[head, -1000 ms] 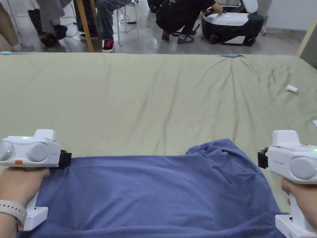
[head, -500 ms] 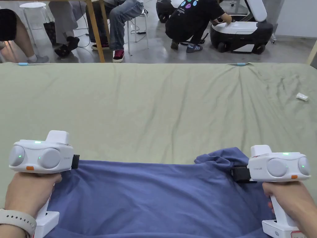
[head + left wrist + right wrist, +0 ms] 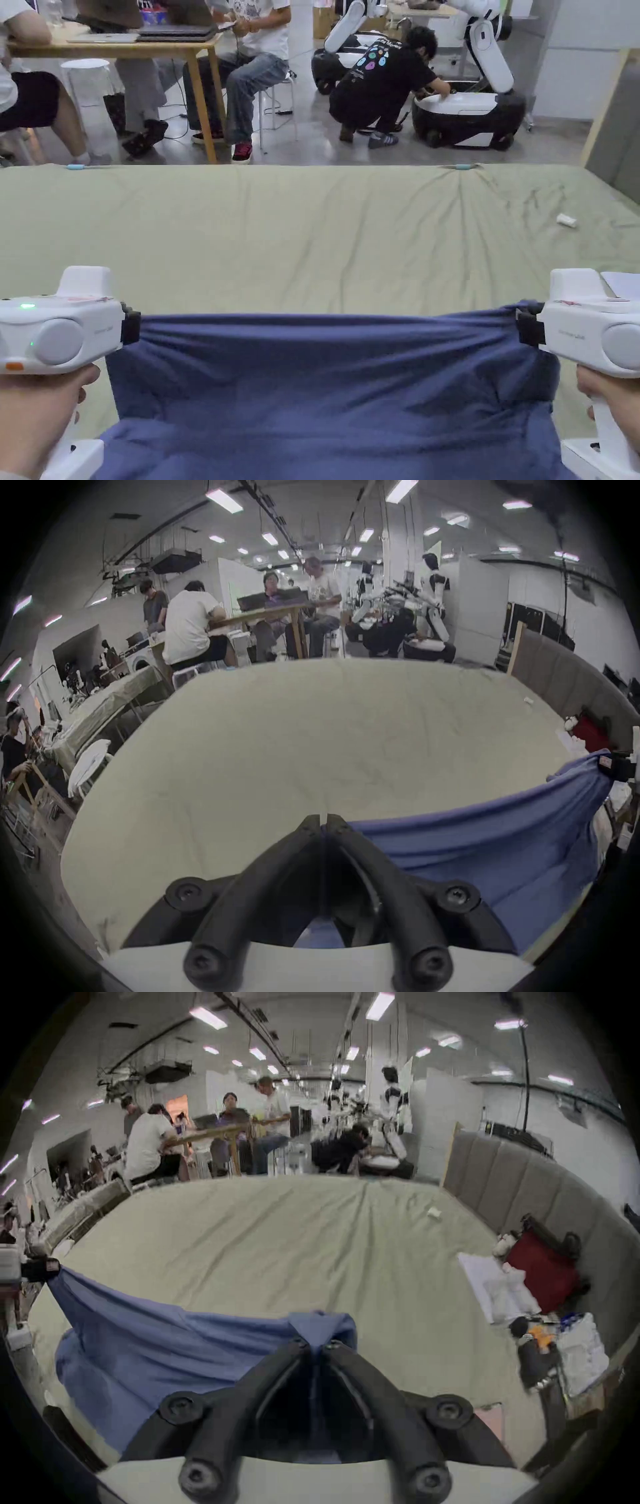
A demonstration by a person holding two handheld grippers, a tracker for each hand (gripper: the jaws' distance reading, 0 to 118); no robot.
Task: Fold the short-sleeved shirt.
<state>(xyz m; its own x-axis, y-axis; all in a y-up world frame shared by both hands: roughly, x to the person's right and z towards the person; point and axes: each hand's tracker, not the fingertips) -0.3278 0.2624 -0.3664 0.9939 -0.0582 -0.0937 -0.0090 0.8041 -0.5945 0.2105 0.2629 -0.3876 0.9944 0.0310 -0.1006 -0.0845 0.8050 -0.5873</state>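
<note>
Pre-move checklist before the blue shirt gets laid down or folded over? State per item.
1. Left tongs shut on the blue shirt edge: ok.
2. Right tongs shut on the opposite corner: ok.
3. Held edge stretched between both tongs: ok, slight sag only.
4. Shirt hanging smooth below the edge: not ok, bunched folds near the right tongs.
5. Green sheet ahead free for laying down: ok; the small white scrap sits far right.
6. Sleeves' position: cannot tell.
</note>
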